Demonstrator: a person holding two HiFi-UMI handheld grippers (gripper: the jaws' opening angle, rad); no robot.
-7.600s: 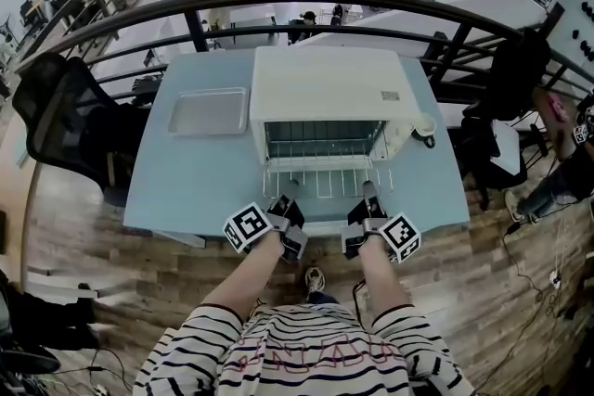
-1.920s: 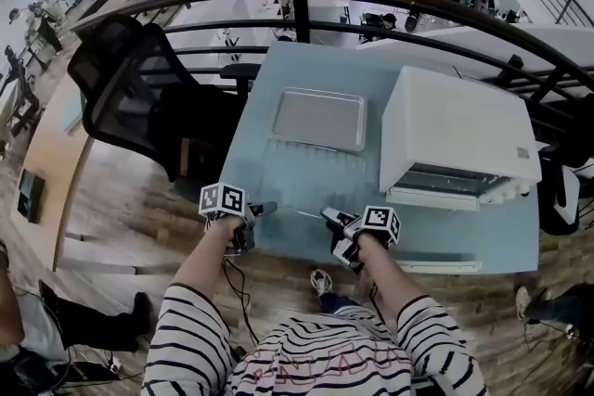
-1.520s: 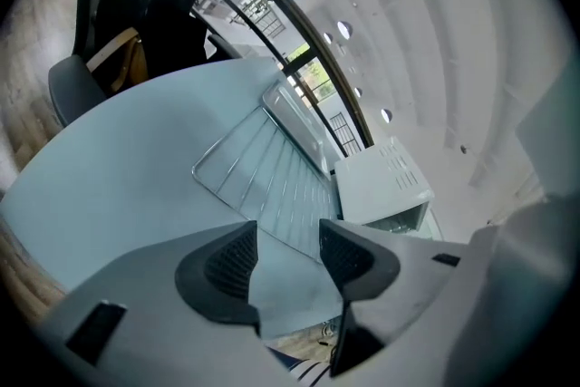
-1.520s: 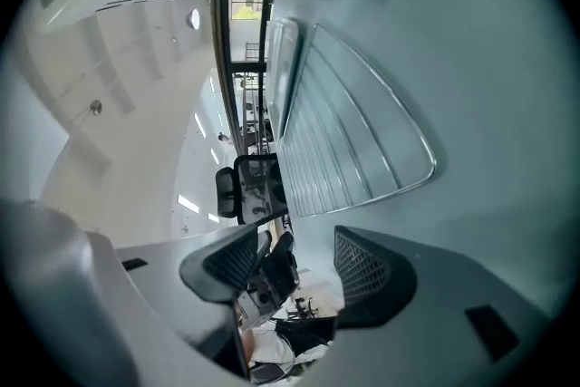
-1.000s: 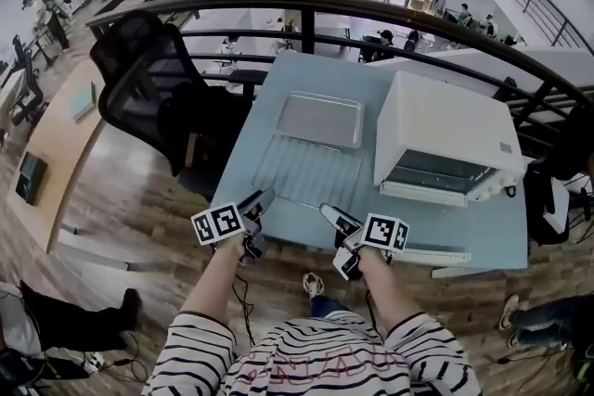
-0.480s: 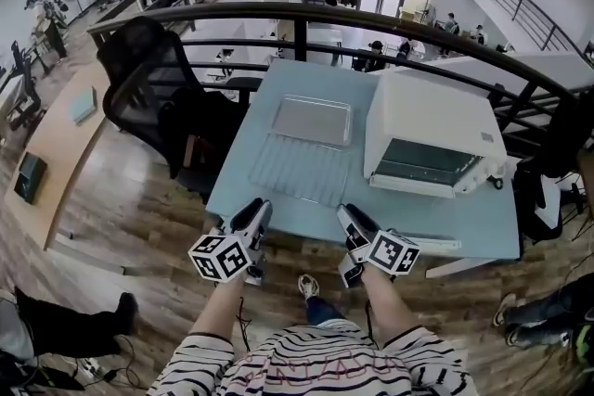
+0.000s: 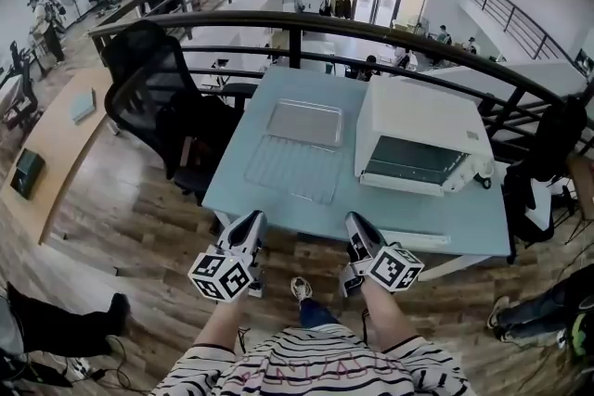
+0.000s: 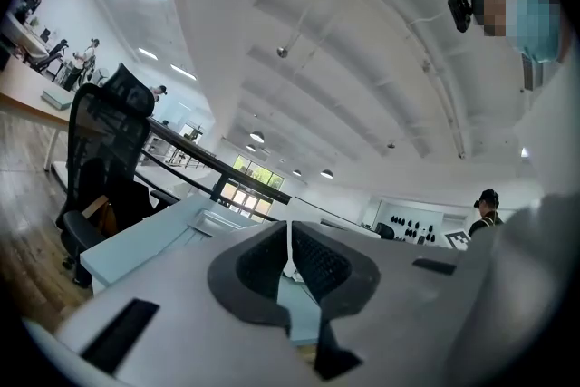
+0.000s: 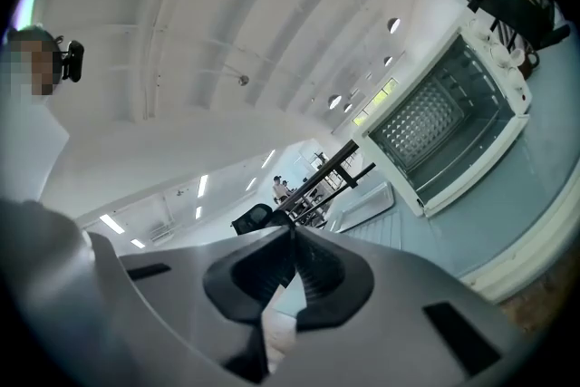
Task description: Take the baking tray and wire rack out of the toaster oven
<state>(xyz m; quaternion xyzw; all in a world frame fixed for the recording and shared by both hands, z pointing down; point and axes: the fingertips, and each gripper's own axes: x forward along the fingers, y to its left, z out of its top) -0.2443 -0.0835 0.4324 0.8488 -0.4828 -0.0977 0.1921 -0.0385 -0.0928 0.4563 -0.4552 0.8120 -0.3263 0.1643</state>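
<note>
Lying flat on the pale blue table (image 7: pixel 436 216), the thin wire rack (image 7: pixel 288 169) is sitting just nearer than the shallow, rectangular metal baking tray (image 7: pixel 304 122), both left of the boxy white toaster oven (image 7: pixel 418 121). The left gripper (image 7: pixel 254 220) and right gripper (image 7: pixel 354 222) are hovering off the table's near edge, their jaws just closing together on nothing. A second ago they were spread beside the rack.
</note>
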